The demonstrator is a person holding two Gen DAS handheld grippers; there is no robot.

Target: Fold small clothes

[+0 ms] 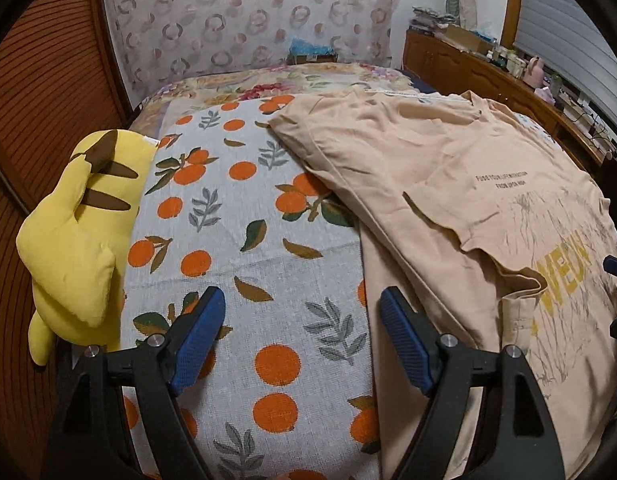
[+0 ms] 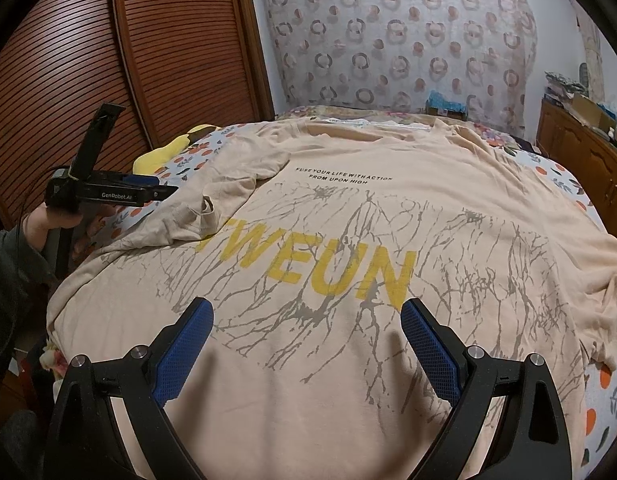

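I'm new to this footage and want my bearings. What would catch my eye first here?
The big beige T-shirt spread across the bed, with yellow letters TWEUN on it and its left sleeve folded inward over the body. Beside it on the orange-print bedcover lies a yellow plush toy, at the bed's left edge by the wooden slatted doors. Both the left gripper and the right gripper hang open over the bed.
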